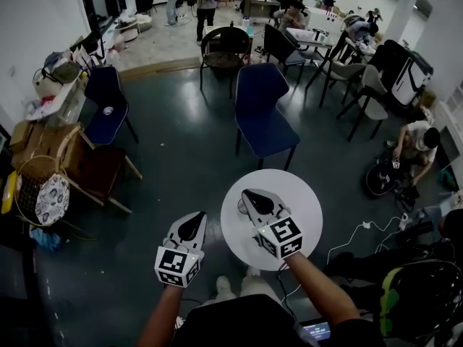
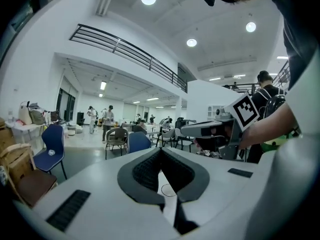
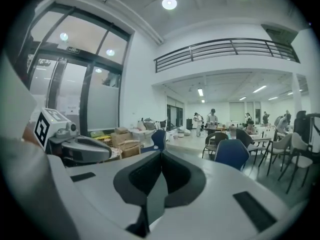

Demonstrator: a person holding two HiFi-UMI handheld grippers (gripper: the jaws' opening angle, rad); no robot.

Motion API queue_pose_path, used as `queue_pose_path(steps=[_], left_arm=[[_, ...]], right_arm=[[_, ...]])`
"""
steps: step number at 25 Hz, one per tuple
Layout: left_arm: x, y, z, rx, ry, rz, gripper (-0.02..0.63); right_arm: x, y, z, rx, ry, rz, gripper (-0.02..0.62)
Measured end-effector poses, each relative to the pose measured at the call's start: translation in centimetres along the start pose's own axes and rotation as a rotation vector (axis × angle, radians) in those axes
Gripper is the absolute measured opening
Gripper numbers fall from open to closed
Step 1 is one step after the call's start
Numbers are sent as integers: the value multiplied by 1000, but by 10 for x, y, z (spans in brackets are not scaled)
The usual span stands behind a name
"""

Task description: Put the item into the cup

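Observation:
A round white table (image 1: 304, 201) stands just in front of me. On its left part a small ring (image 1: 241, 207), apparently the rim of a clear cup, lies right beside my right gripper; it shows again as the ring (image 2: 169, 190) low between the left jaws. No loose item is visible. My right gripper (image 1: 247, 193) hovers over the table's left half, jaws shut with nothing between them (image 3: 161, 153). My left gripper (image 1: 198, 215) hangs left of the table over the dark floor, jaws together and empty (image 2: 161, 150). Each gripper sees the other from the side.
A blue chair (image 1: 264, 114) stands just beyond the table, another blue chair (image 1: 106, 103) and wooden chairs (image 1: 87, 165) to the left. A white cable (image 1: 354, 233) runs across the floor on the right, near a crouching person (image 1: 416, 139). More people and desks fill the far room.

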State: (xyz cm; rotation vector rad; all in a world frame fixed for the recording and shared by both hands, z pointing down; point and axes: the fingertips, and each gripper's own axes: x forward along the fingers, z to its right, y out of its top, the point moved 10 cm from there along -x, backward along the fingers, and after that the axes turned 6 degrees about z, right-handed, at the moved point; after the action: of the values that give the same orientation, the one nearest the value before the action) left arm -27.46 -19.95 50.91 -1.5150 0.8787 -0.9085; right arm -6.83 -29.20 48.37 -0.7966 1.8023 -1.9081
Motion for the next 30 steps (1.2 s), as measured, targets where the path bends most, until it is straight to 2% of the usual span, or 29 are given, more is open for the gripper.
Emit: queue_pose_path(steps=[4, 17, 22, 30], left_arm=[[-1, 6, 8, 31, -54, -3, 15], [10, 29, 28, 61, -125, 36, 15], [13, 33, 35, 65, -130, 49, 15], [7, 40, 75, 59, -140, 47, 15]], right_arm=[[-10, 11, -9, 5, -22, 39, 20], [-51, 38, -2, 9, -75, 113, 20], [-66, 45, -1, 10, -85, 139, 20], [-104, 45, 5, 16, -102, 143, 20]])
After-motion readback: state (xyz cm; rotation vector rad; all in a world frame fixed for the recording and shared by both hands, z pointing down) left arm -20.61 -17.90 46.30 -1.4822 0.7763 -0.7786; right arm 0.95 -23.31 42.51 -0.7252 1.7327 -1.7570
